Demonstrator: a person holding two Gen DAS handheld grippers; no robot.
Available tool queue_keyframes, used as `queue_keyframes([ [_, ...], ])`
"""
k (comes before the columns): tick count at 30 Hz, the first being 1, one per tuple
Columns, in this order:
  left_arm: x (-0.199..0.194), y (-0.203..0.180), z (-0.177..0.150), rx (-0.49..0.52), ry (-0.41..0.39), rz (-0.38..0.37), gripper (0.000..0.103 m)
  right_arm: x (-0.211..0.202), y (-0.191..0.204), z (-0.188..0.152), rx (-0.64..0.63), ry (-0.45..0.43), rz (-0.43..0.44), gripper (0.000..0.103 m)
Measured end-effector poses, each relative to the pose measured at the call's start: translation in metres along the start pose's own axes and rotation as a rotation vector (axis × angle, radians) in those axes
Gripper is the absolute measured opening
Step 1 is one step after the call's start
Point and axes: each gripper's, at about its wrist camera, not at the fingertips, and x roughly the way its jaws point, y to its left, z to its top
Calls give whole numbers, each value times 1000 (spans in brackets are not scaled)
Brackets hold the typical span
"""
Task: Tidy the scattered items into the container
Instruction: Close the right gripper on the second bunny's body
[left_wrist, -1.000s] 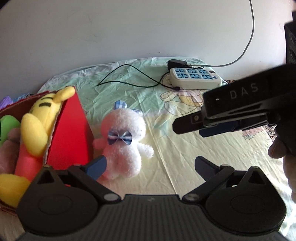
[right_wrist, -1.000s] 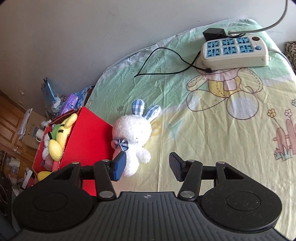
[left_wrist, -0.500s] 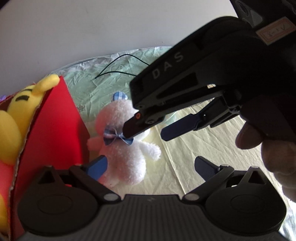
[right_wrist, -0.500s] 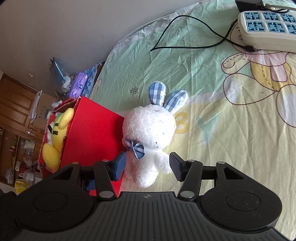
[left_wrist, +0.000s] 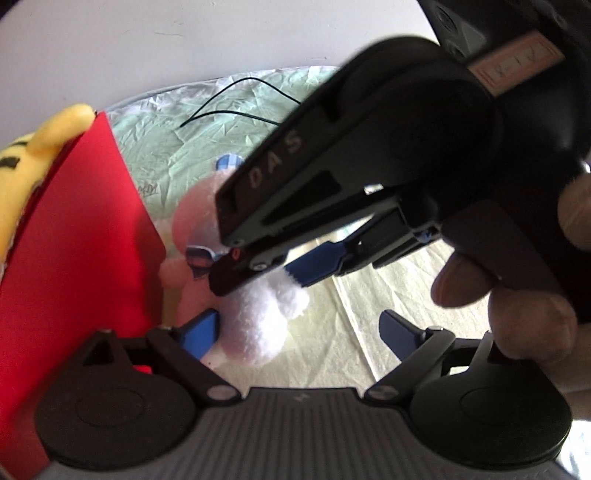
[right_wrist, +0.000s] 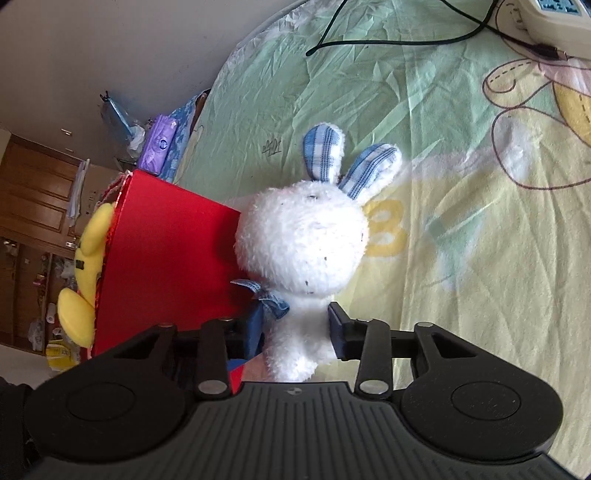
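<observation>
A white plush bunny (right_wrist: 303, 240) with blue checked ears and a bow lies on the bedsheet against the red box (right_wrist: 166, 258). My right gripper (right_wrist: 295, 328) is closing; its pads pinch the bunny's body just below the bow. The left wrist view shows that gripper (left_wrist: 258, 275) across the bunny (left_wrist: 258, 325), held by a person's hand (left_wrist: 517, 295). My left gripper (left_wrist: 299, 332) stays wide while its jaws narrow a little; the bunny's lower body lies by its left finger, untouched. A yellow plush (left_wrist: 22, 166) sticks out of the red box (left_wrist: 81, 258).
The cartoon-print bedsheet (right_wrist: 480, 258) stretches away to the right. A white power strip (right_wrist: 546, 14) and a black cable (right_wrist: 388, 40) lie at the far end. Past the bed's left edge are bags, clutter and wooden cabinets.
My right gripper came down over the bunny and its jaws narrowed onto the body. In the left wrist view that gripper now fills the upper right, and the box looms closer.
</observation>
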Motion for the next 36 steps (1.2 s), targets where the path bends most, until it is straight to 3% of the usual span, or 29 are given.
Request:
queue_keyframes([
  [4,-10,-3,-2,5,2,-74,92,-14,0,-9,-4,-18,-15,32],
  [11,-37,-23,-5,79,3,-255,92,-52,-15,-33,20,-25,-45,31],
  [15,-53,-31,-11,121,-29,-295,95,-69,-25,-49,23,-36,-90,30],
  [19,-53,-21,-8,94,-42,-268,98,-76,-36,-58,55,-47,-106,34],
  [22,-36,-8,-3,3,-14,-212,95,-80,-40,-58,89,-88,-91,38],
  [25,-16,2,4,-88,27,-211,94,-84,-41,-54,118,-139,-56,47],
  [28,-5,4,5,-137,66,-225,84,-79,-38,-45,117,-172,-55,53],
  [33,-1,-2,5,-144,85,-196,79,-67,-41,-38,143,-175,-20,56],
  [36,2,-6,8,-121,94,-164,66,-59,-38,-32,135,-179,-22,58],
])
